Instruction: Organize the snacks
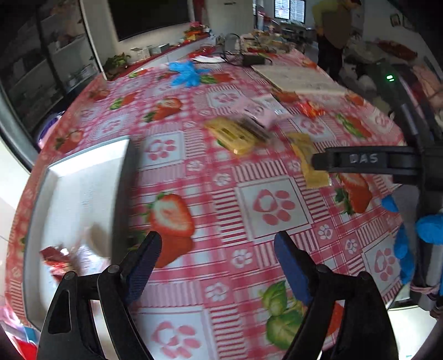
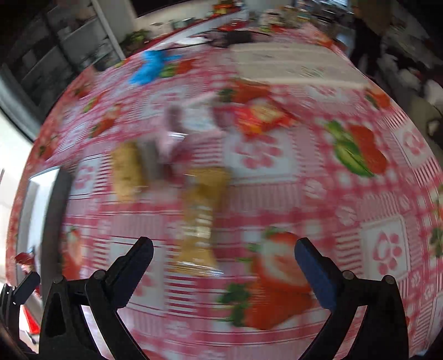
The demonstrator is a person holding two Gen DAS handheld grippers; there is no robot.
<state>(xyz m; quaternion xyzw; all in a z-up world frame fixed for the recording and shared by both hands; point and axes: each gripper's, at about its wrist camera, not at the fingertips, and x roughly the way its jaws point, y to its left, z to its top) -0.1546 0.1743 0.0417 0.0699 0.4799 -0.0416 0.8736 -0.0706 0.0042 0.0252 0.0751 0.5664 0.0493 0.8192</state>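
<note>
Light level: bright, even daylight over the tablecloth (image 1: 249,171).
Source: a window (image 1: 289,9) at the far end of the room, blown out to white.
Shadows: soft; a dark band along the right edge of the white tray (image 1: 83,193).
Glare: pale sheen on the tray's inner face.
Blur, left wrist view: moderate, smearing the snack packets (image 1: 238,135).
Blur, right wrist view: heavy, smearing print and packets (image 2: 199,216).
Distortion: strong fisheye bulge, corners black.
</note>
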